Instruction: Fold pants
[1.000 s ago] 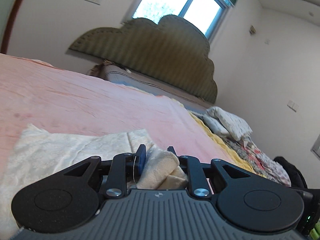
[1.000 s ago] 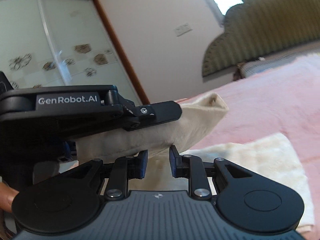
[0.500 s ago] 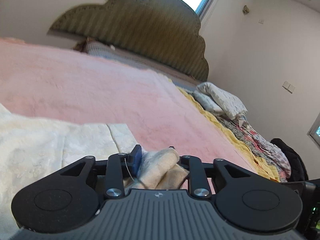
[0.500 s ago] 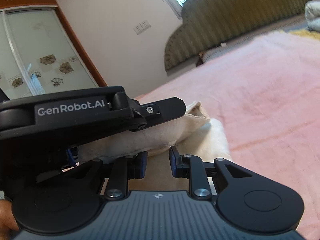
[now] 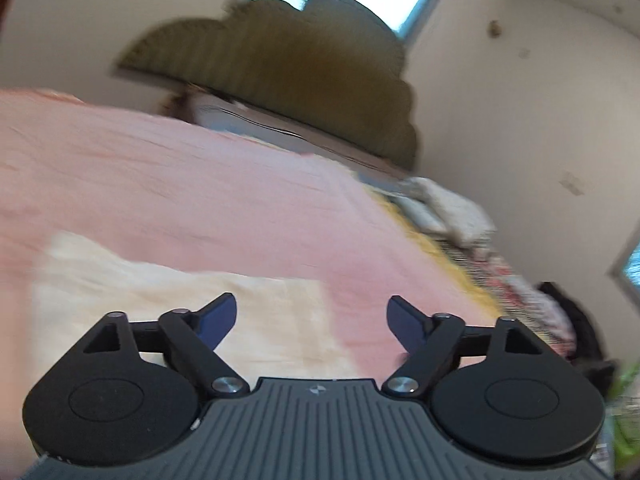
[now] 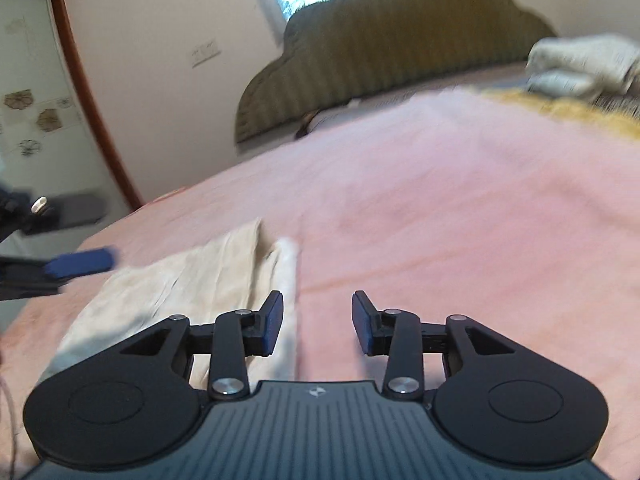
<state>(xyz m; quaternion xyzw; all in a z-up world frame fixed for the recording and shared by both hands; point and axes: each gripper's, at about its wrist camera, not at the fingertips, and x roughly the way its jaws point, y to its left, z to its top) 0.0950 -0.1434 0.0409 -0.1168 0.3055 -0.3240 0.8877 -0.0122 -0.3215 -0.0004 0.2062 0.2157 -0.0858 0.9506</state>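
1. Only in our right view, the left tool (image 6: 80, 262) shows at left edge, near a wardrobe door (image 6: 28, 120).
2. Our left tool (image 5: 310, 320) and right tool (image 6: 317, 322) gape, empty.
3. Folded cream pants (image 6: 192, 280) lie on the pink bed (image 6: 440, 208), lower left, long axis toward the headboard (image 6: 400, 48).

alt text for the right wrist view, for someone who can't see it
The right gripper hangs open and empty over a pink bedspread, with folded cream pants lying flat just left of its fingers. A green scalloped headboard stands beyond.
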